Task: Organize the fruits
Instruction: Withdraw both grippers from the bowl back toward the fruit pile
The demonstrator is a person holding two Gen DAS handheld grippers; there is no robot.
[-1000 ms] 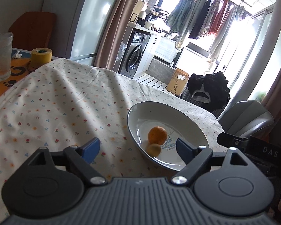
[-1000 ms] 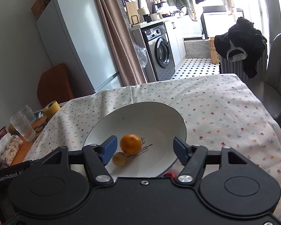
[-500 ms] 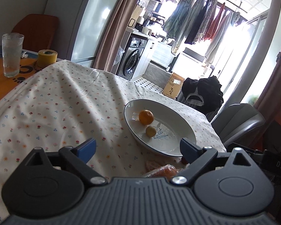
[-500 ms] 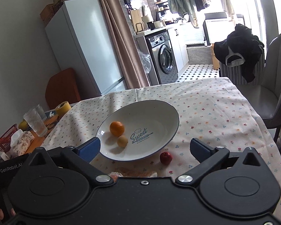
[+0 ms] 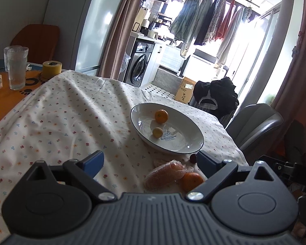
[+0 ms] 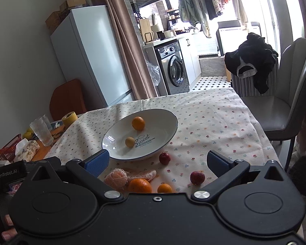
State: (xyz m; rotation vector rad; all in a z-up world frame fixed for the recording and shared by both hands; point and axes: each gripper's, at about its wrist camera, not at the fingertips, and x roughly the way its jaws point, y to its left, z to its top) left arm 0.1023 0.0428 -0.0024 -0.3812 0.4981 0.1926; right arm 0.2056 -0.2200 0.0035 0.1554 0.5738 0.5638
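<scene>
Both claws have pulled back from the white plate point(image 6: 153, 153), so more fruit shows now. The left gripper point(image 5: 151, 161) is wide apart and holds nothing. So is the right gripper point(image 6: 157, 161). In the plate sit an orange point(image 6: 138, 123) and a small yellow fruit point(image 6: 129, 142). Near the plate's front edge wait a wrapped orange point(image 6: 116, 178), a big orange point(image 6: 140, 185) and two red fruits point(image 6: 164, 158), so sorting has just started.
</scene>
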